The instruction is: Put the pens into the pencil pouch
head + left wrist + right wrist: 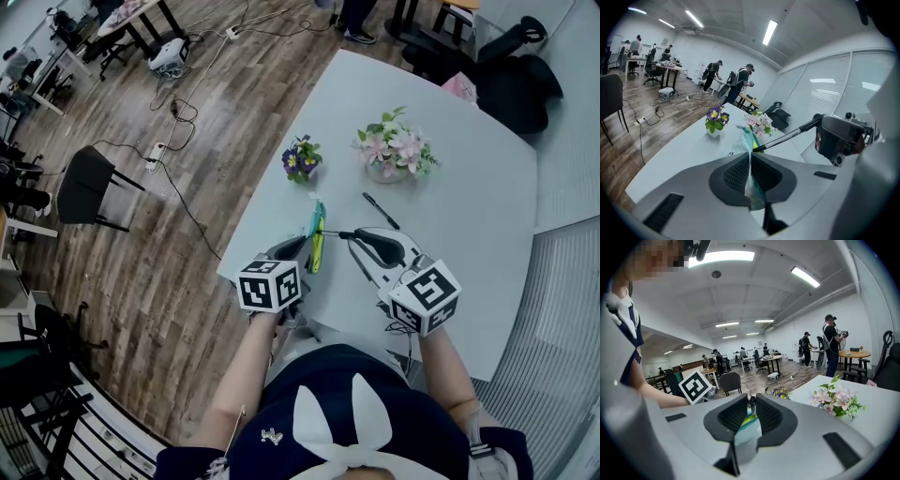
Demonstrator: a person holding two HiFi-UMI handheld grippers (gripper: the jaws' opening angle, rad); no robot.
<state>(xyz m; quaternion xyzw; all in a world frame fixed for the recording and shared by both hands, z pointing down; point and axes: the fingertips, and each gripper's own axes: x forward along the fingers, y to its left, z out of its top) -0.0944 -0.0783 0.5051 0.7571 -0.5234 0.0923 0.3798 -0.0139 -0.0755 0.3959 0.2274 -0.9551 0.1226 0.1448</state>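
A teal and yellow pencil pouch (pixel 317 236) lies near the middle of the pale table (pixel 469 225). My left gripper (pixel 302 247) is shut on the pouch's near edge; in the left gripper view the teal fabric (pixel 751 161) is pinched between its pads. My right gripper (pixel 362 236) is shut on a black pen (pixel 339 233) that points left, with its tip at the pouch's mouth (pixel 755 149). In the right gripper view the pen (pixel 751 403) stands between the pads, with the pouch (pixel 749 421) just beyond. A second black pen (pixel 381 210) lies loose on the table behind.
A small pot of purple flowers (pixel 301 159) and a larger pot of pink flowers (pixel 396 150) stand at the back of the table. The table's left edge runs just beside the pouch. A black chair (pixel 89 187) stands on the wooden floor. People work at desks far off.
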